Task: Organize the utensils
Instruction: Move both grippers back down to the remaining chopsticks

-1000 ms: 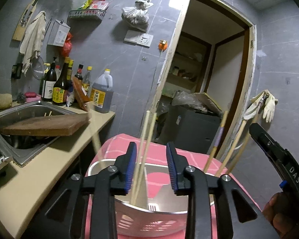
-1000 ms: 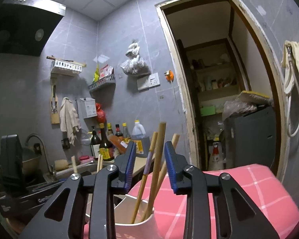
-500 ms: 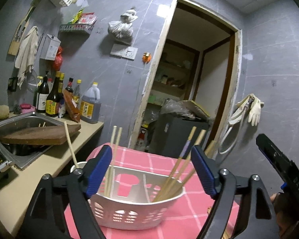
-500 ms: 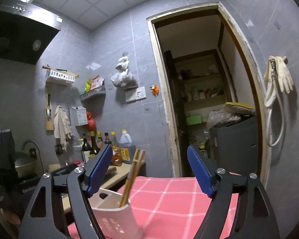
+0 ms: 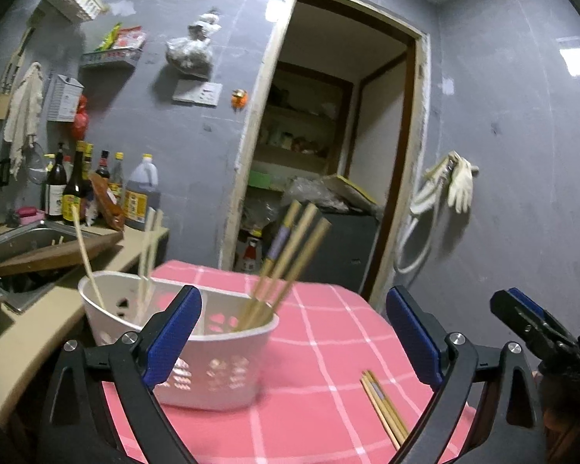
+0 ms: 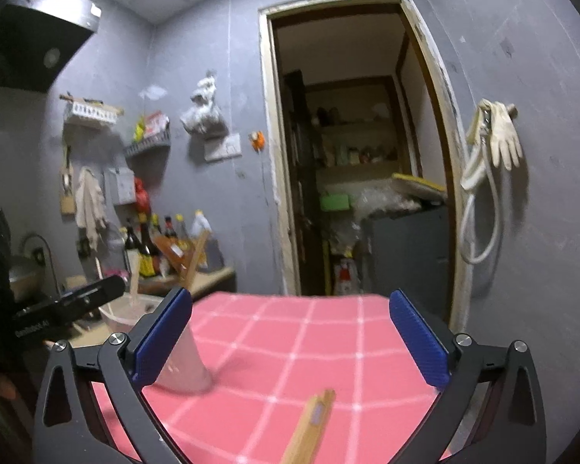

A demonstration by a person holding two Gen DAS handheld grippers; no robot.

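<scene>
Pink checked tablecloth [image 5: 328, 352], white caddy [image 5: 220, 363] holding chopsticks [image 5: 290, 247], bottle labels unreadable, both hand-held grippers [image 5: 294, 344] [image 6: 290, 342] spread wide, empty

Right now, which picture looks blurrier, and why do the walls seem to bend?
Right wrist view: blurrier, the basket and chopsticks on the cloth smeared. Left wrist view: sharper, basket holes crisp. Both: the fisheye lens bows the doorway and darkens the corners.

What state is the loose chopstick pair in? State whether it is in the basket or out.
Out. The chopsticks lie flat on the pink checked cloth, apart from the white basket, where other chopsticks stand.
</scene>
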